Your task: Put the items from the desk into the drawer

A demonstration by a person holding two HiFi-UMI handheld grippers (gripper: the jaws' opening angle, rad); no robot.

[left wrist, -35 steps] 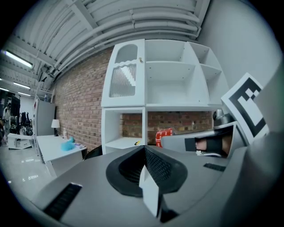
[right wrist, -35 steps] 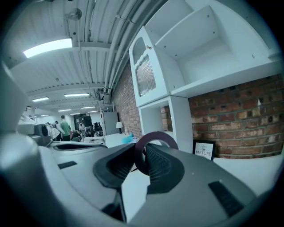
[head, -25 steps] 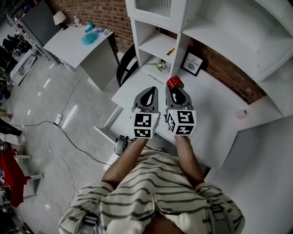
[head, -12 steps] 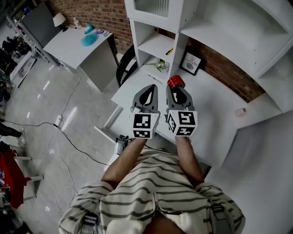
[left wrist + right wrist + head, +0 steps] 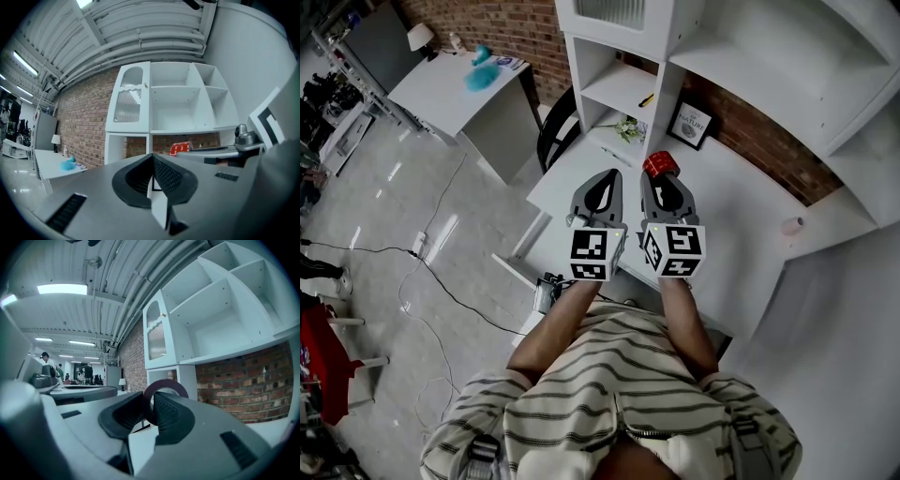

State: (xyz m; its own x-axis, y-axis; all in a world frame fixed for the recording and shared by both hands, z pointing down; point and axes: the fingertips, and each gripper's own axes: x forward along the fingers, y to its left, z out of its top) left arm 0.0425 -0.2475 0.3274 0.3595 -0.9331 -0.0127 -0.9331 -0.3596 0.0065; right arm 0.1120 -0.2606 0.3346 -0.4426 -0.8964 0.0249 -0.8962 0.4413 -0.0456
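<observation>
Left gripper lifts
The left gripper [image 5: 603, 180] rises slightly above the worktop [image 5: 741, 216], beside the right gripper's [image 5: 662, 180] red tape roll [image 5: 659, 165].

Left gripper [image 5: 152, 164]: jaws closed together, nothing between them. Ahead stands a white shelf unit [image 5: 173, 96] against a brick wall [image 5: 86, 126]. A red object [image 5: 180, 148] sits low before the wall. White table [image 5: 49, 165] at far left, blue item [image 5: 68, 164] on it.

From the head we look steeply down onto the left gripper [image 5: 604, 180] and the right gripper [image 5: 662, 180], side by side over the white desk [image 5: 741, 225]. Each gripper camera sits close behind its own fingers, facing level along them. Beyond the fingertips all views share the white shelf unit [image 5: 187, 98] [image 5: 211, 319] [image 5: 619, 84] and the brick wall [image 5: 84, 126]. The left gripper view also catches the red roll [image 5: 180, 148] between the right fingers.
</observation>
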